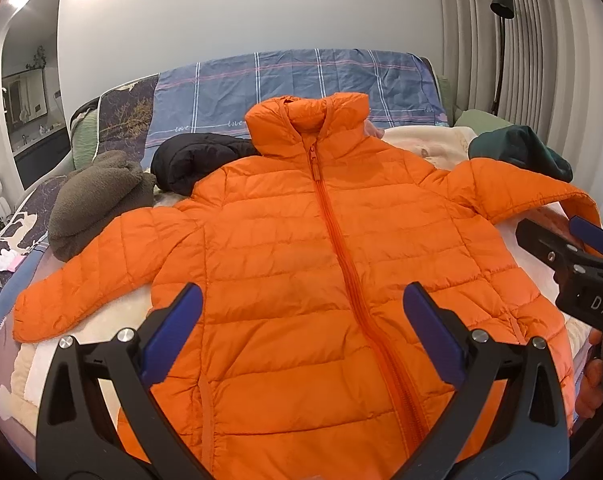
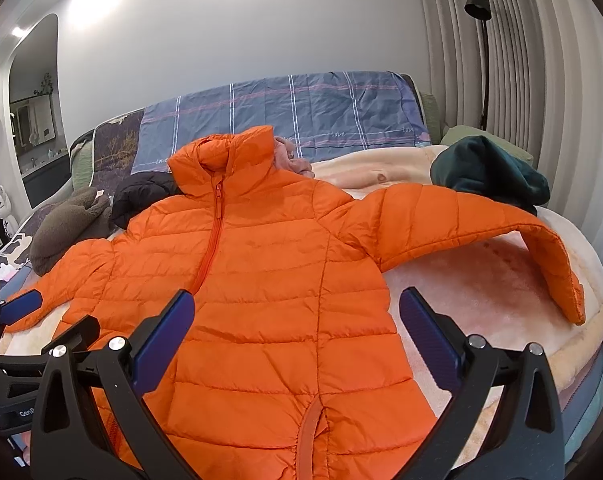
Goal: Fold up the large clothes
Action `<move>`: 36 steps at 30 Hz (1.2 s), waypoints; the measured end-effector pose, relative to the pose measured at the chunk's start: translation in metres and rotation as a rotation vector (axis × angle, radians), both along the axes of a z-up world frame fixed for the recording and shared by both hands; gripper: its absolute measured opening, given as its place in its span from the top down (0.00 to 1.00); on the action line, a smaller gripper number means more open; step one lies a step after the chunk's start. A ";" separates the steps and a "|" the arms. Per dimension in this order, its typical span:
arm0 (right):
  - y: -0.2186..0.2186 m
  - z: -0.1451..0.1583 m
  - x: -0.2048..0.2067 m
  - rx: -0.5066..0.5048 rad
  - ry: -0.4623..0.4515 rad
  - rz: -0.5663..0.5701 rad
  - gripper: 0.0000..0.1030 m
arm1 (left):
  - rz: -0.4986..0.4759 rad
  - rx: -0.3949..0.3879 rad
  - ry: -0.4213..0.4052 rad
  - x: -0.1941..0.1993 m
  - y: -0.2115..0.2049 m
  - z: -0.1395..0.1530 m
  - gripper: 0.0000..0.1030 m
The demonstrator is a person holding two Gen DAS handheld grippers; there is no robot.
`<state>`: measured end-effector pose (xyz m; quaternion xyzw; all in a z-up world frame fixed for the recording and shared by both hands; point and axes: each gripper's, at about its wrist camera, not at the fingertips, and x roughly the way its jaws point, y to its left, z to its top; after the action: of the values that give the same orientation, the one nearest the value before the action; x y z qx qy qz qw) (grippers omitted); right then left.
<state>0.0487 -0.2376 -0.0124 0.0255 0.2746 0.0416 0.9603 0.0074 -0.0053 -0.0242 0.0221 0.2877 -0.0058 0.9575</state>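
My left gripper [image 1: 301, 312] hangs over the lower front of the bright orange quilted puffer jacket [image 1: 301, 248], its jaws spread wide with nothing between them. My right gripper [image 2: 297, 320] hangs beside it, over the jacket's right flank, jaws just as wide and holding nothing; one blue pad sits over orange fabric, the other over the cream fleece blanket [image 2: 481, 280].

The jacket lies face up on that blanket, which covers the bed, zipped closed with the collar standing at the far end. Its orange zipper [image 1: 341, 216] runs down the middle toward me. One sleeve [image 1: 85, 264] stretches out flat to my left, cuff near the edge of the blanket. The other sleeve [image 2: 481, 224] reaches out to my right and bends down at the elbow, its cuff lifted off the blanket.

Beyond the jacket's left shoulder sit a black puffy garment [image 1: 197, 160], touching the jacket, and a brown-grey fleece garment [image 1: 93, 200] beside the left sleeve. A dark green garment [image 2: 489, 172] is bunched just behind the right sleeve. Something pink [image 2: 293, 156] peeks out behind the collar; I cannot tell what it is. A blue plaid sheet [image 1: 293, 84] covers the head of the bed, and a black floor lamp [image 2: 481, 40] stands by the ribbed curtain.
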 end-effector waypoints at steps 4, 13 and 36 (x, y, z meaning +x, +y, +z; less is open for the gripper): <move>0.000 -0.002 0.001 0.002 0.004 0.001 0.01 | 0.004 -0.007 0.003 0.002 0.001 -0.002 0.02; 0.000 -0.003 0.003 -0.004 0.007 0.001 0.01 | -0.017 -0.024 0.003 0.002 0.003 -0.003 0.02; -0.006 0.037 0.143 0.150 0.107 0.195 0.01 | -0.188 -0.086 0.063 0.137 0.039 0.064 0.23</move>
<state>0.1915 -0.2435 0.0250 0.0728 0.3226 0.1537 0.9311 0.1439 0.0338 0.0401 0.0079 0.3138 -0.1084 0.9433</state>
